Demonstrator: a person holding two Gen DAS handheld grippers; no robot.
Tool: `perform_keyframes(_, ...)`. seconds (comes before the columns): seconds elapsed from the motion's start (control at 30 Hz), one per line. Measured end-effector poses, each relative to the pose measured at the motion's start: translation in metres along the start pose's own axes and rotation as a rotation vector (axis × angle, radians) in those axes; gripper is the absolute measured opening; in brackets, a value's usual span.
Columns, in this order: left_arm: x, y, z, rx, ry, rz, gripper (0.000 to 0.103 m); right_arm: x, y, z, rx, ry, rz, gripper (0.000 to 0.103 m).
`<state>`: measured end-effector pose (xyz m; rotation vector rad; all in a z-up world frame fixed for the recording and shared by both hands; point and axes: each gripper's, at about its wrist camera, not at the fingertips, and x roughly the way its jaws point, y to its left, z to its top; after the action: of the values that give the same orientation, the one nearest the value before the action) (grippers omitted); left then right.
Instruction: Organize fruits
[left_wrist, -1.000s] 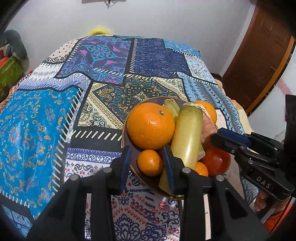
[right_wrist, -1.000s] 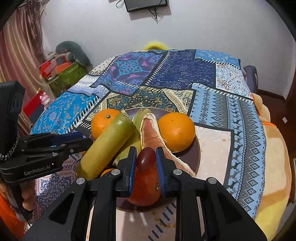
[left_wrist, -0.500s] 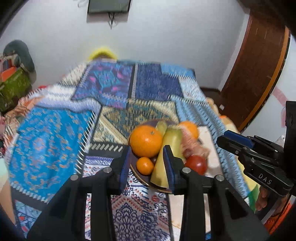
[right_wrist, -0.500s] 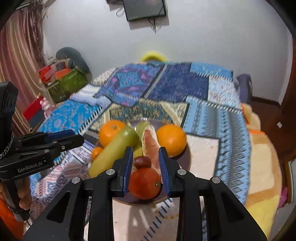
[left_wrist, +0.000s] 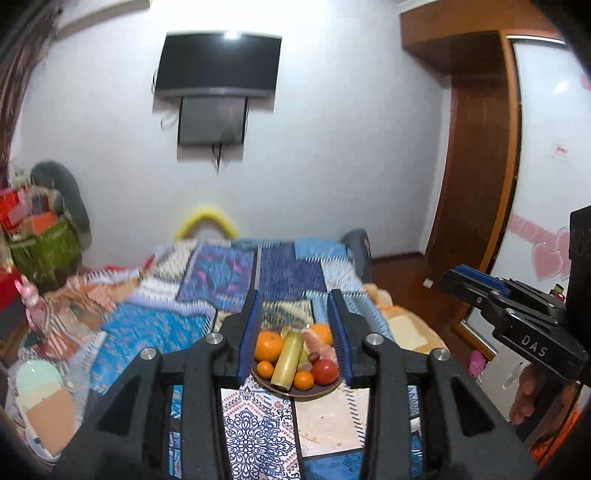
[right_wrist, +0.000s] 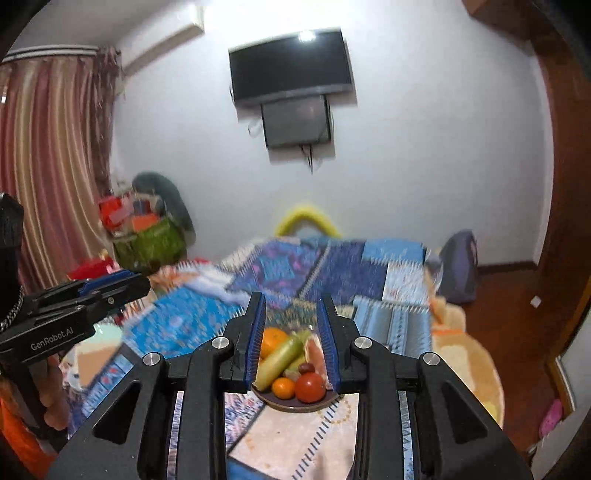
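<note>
A brown plate (left_wrist: 295, 392) of fruit sits on a patchwork cloth: a big orange (left_wrist: 268, 345), a long green fruit (left_wrist: 286, 356), a red tomato (left_wrist: 325, 371), small oranges (left_wrist: 265, 368) and a dark grape (left_wrist: 314, 356). The plate also shows in the right wrist view (right_wrist: 284, 404), with the tomato (right_wrist: 310, 387) at the front. My left gripper (left_wrist: 295, 314) is open and empty, well back from the plate. My right gripper (right_wrist: 291, 317) is open and empty, also far back. Each gripper shows at the edge of the other's view.
The patchwork cloth (left_wrist: 258, 428) covers a bed. A TV (left_wrist: 218, 66) hangs on the far wall. Bags and boxes (right_wrist: 147, 236) are piled at the far left. A wooden door frame (left_wrist: 476, 166) stands at the right.
Both grippers have pulled far back and up from the plate, and both have opened wider. The right gripper has let go of the dark grape, which now lies on the plate.
</note>
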<state>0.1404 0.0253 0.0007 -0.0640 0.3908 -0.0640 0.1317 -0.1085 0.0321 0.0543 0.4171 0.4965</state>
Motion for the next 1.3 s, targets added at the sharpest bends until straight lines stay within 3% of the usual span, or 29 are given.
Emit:
perform_keyframes(0.07, -0.023, -0.008, 0.002, 0.014, -0.047, 0.01, 0.043, -0.018, 0.006, 0.003, -0.003, -0.04, 0.001, 0.027)
perform_keyframes(0.23, -0.064, -0.021, 0.0, 0.033, -0.132, 0.023, 0.063, -0.052, 0.017, 0.003, -0.005, -0.119, -0.005, 0.043)
perform_keyframes(0.53, -0.084, -0.025, -0.007, 0.032, -0.159, 0.034, 0.093, -0.067, 0.028, -0.005, -0.019, -0.181, -0.065, 0.084)
perform_keyframes(0.6, -0.086, -0.024, -0.008, 0.029, -0.16, 0.037, 0.098, -0.068, 0.03, -0.006, -0.024, -0.185, -0.079, 0.087)
perform_keyframes(0.8, -0.091, -0.026, -0.013, 0.022, -0.164, 0.048, 0.101, -0.076, 0.034, -0.011, -0.025, -0.194, -0.1, 0.1)
perform_keyframes(1.3, -0.091, -0.032, -0.016, 0.032, -0.163, 0.043, 0.103, -0.086, 0.033, -0.016, -0.022, -0.202, -0.106, 0.103)
